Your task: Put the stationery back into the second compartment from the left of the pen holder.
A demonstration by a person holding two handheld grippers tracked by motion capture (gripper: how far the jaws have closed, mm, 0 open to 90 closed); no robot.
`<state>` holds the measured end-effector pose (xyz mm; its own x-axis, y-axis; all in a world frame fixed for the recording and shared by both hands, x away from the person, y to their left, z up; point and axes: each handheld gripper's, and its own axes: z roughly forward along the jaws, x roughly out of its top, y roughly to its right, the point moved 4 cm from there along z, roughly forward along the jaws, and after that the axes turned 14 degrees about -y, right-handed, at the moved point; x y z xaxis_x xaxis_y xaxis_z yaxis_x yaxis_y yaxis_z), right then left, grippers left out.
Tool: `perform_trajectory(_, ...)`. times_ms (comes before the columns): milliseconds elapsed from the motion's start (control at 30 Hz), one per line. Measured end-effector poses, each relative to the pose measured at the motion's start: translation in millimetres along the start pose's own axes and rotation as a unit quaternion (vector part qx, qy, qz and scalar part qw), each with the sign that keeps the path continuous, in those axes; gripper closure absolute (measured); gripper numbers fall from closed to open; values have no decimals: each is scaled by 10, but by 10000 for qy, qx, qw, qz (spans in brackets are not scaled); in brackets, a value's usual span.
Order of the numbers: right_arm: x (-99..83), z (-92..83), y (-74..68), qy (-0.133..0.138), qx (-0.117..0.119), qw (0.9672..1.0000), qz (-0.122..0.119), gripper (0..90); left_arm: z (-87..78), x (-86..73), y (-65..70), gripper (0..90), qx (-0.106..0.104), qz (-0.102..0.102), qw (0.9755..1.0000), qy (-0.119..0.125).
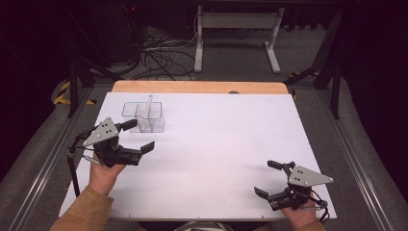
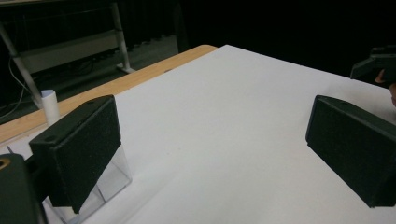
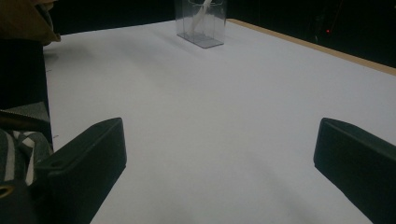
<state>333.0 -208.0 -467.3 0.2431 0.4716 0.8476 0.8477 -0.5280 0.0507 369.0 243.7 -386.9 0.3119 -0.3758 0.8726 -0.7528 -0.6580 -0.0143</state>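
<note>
A clear plastic box (image 1: pixel 144 119) with two compartments stands on the white sheet at the back left, and a white stick (image 1: pixel 149 103) leans upright in it. My left gripper (image 1: pixel 141 134) hovers just in front of the box, open, with nothing between its jaws. In the left gripper view the box (image 2: pixel 113 179) sits behind the left pad, the stick (image 2: pixel 50 106) rising past it, and the gripper (image 2: pixel 215 140) stands wide. My right gripper (image 1: pixel 266 178) rests open and empty near the front right corner. The right gripper view looks across the sheet between its open jaws (image 3: pixel 219 163) at the box (image 3: pixel 201 25).
A white sheet (image 1: pixel 216 144) covers the wooden table, whose bare edge (image 1: pixel 192 87) shows at the back. Beyond it are a white table frame (image 1: pixel 235 29) and cables on the floor. Metal rails run along both sides.
</note>
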Motion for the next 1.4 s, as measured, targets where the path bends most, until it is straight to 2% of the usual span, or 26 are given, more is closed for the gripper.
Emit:
perform_trajectory(167, 8, 14, -12, -26, 29, 10000, -26, 30, -5, -139, 87, 35, -286, -29, 9996, 4)
perform_trajectory(233, 9, 18, -17, -46, 19, 10000, -53, 29, 3, -209, 108, 39, -316, -80, 9995, -22)
perform_trajectory(367, 3, 28, -16, -54, 39, 10000, -47, 30, 20, -310, 130, 49, -249, -145, 9995, -97)
perform_trajectory(500, -1, 27, -15, -61, 38, 10000, -42, 29, 36, -410, 147, 50, -139, -31, 9996, -226)
perform_trajectory(600, -4, 31, -16, -78, 47, 10000, -31, 29, 51, -485, 167, 50, -175, -64, 9994, -288)
perform_trajectory(733, -4, 35, -21, -89, 60, 9999, -22, 30, 111, -599, 189, 50, -98, 10, 9991, -420)
perform_trajectory(867, -7, 42, -16, -112, 61, 9999, -37, 30, 193, -686, 204, 50, -301, -140, 9985, -425)
perform_trajectory(1033, -8, 45, -16, -118, 63, 9999, -47, 30, 246, -792, 226, 50, -366, -172, 9982, -440)
perform_trajectory(1133, -12, 48, -9, -115, 68, 9999, -50, 29, 278, -846, 237, 50, -362, -89, 9982, -475)
perform_trajectory(1200, -13, 51, -9, -125, 74, 9999, -52, 30, 318, -884, 245, 49, -305, 75, 9980, -557)
perform_trajectory(1267, -15, 56, -8, -133, 83, 9999, -48, 30, 368, -919, 251, 49, -274, 89, 9976, -632)
perform_trajectory(1400, -19, 61, -7, -156, 100, 9998, -24, 30, 414, -960, 301, 48, -344, 76, 9963, -787)
